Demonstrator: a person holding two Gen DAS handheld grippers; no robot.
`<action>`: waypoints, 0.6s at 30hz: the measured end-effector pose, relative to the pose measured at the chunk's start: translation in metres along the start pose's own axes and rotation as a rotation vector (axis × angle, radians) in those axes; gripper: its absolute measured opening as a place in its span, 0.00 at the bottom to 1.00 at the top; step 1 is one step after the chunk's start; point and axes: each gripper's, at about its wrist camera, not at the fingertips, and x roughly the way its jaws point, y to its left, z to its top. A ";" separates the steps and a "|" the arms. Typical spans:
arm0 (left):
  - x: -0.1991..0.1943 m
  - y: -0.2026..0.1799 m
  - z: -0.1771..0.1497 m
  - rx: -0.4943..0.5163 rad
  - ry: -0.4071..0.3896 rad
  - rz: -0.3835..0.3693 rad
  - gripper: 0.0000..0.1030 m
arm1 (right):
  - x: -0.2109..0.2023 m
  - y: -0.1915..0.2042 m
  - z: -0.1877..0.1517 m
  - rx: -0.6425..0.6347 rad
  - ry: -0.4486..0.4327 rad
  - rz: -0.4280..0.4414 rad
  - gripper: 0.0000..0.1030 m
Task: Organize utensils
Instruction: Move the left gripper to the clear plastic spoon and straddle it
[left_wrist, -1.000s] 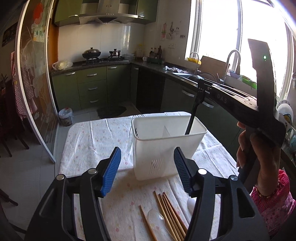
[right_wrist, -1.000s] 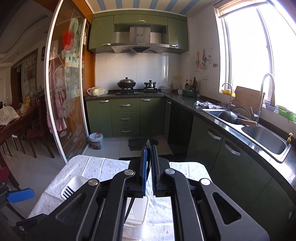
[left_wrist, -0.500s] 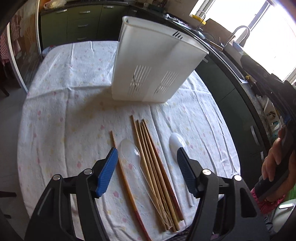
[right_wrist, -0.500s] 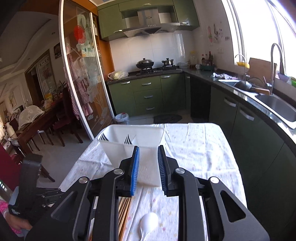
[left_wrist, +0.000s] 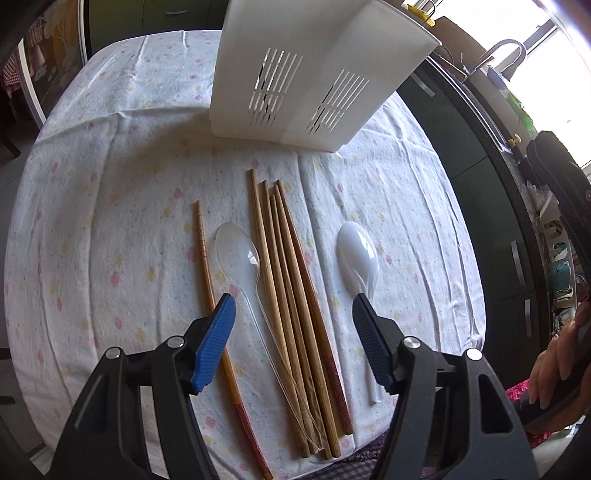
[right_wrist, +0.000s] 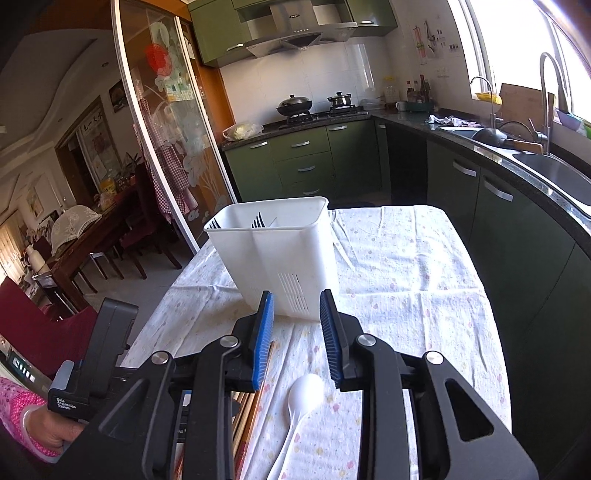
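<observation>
left gripper (left_wrist: 293, 314) hangs wide open over the chopsticks (left_wrist: 291, 280), right gripper (right_wrist: 296, 325) has been opening, nothing between, probably forks in the white caddy (right_wrist: 280, 251)

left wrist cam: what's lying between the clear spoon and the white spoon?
A bundle of wooden chopsticks, lying lengthwise between the clear spoon and the white spoon, then bare tablecloth. Left wrist view shows it.

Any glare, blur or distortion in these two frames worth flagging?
Left wrist view: sharp, fisheye bends the table edges, window blown out at top right, clear spoon faint against the cloth. Right wrist view: sharp, window overexposed, dining room at left dim, cabinets curve.
</observation>
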 end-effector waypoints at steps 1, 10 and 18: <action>0.002 0.000 0.002 -0.002 0.001 0.013 0.60 | -0.001 0.000 -0.001 -0.002 0.001 0.002 0.31; 0.020 0.012 0.009 -0.050 0.039 0.087 0.32 | -0.014 0.001 0.002 -0.023 -0.014 0.004 0.40; 0.016 0.022 0.013 -0.057 0.037 0.115 0.17 | -0.011 0.002 0.000 -0.031 -0.005 0.019 0.43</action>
